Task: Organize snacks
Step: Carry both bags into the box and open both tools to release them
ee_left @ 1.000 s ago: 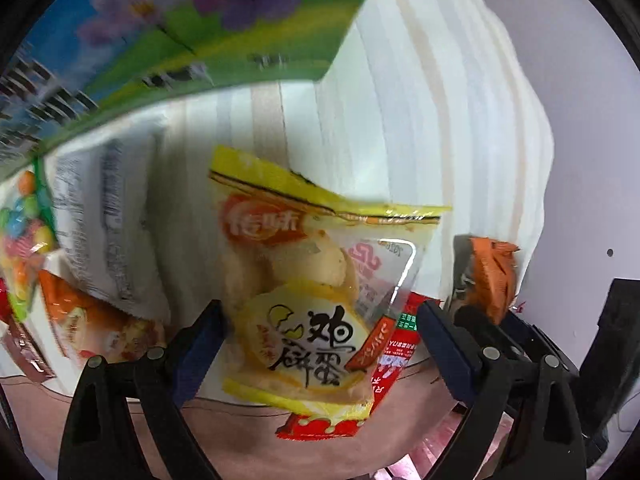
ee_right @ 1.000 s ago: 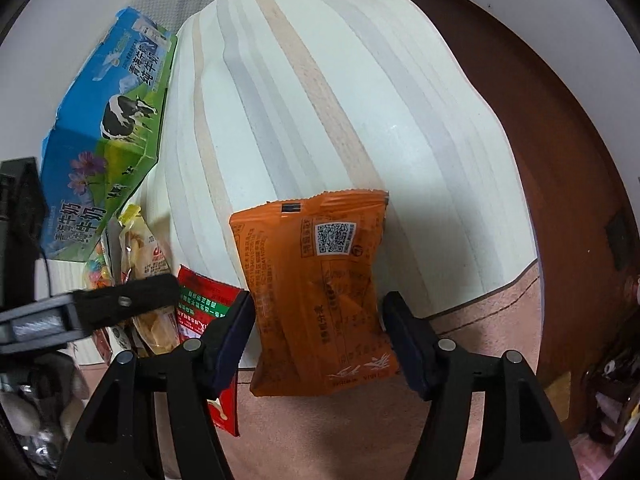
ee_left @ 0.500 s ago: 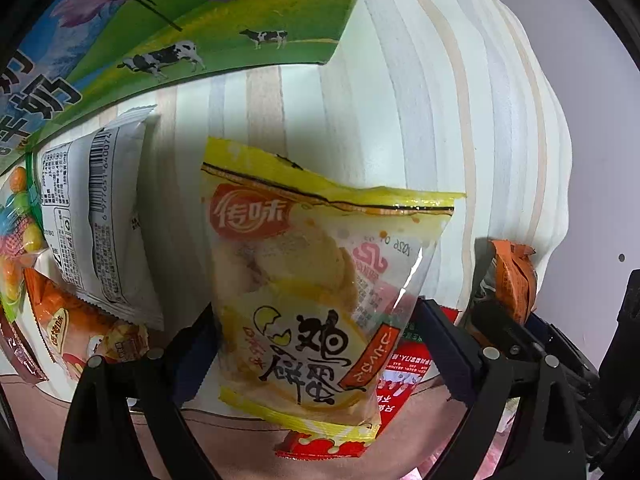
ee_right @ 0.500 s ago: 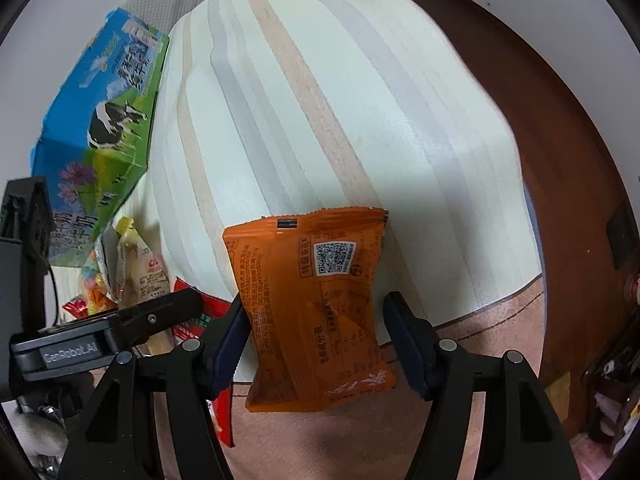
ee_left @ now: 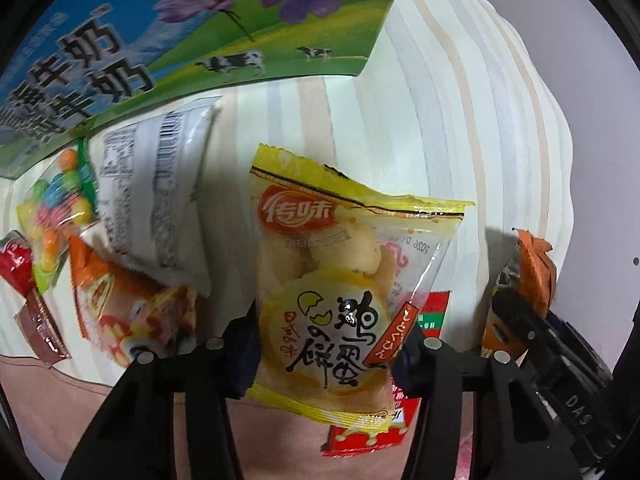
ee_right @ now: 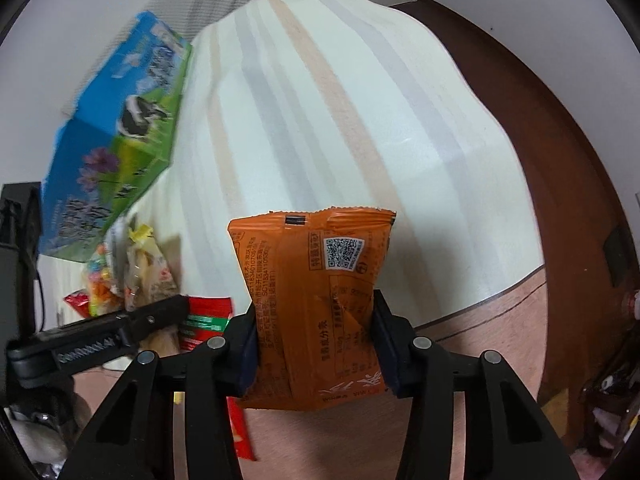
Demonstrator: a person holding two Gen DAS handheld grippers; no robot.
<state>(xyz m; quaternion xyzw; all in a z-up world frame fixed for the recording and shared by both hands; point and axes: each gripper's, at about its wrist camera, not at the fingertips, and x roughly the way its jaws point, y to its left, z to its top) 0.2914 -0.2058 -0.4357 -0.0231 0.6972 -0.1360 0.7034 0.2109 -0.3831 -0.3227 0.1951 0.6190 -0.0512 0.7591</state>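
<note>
My left gripper (ee_left: 326, 354) is shut on a yellow egg-biscuit packet (ee_left: 336, 276) and holds it above the striped cloth (ee_left: 460, 128). My right gripper (ee_right: 314, 346) is shut on an orange snack packet (ee_right: 316, 292), back side with a QR code facing me; that packet also shows in the left wrist view (ee_left: 534, 272). A red packet (ee_left: 428, 312) lies under the yellow one. The left gripper shows from the side in the right wrist view (ee_right: 120, 330).
A blue-green milk carton box (ee_left: 192, 44) stands at the far left, also in the right wrist view (ee_right: 116, 136). Beside it lie a white packet (ee_left: 156, 200), a candy bag (ee_left: 52, 212), an orange-red packet (ee_left: 132, 312) and a small brown sachet (ee_left: 38, 324). The brown table edge (ee_right: 560, 168) curves right.
Both grippers have closed on their packets. The left gripper moved toward the milk box and the snack pile; the right one lifted, with the orange packet.
</note>
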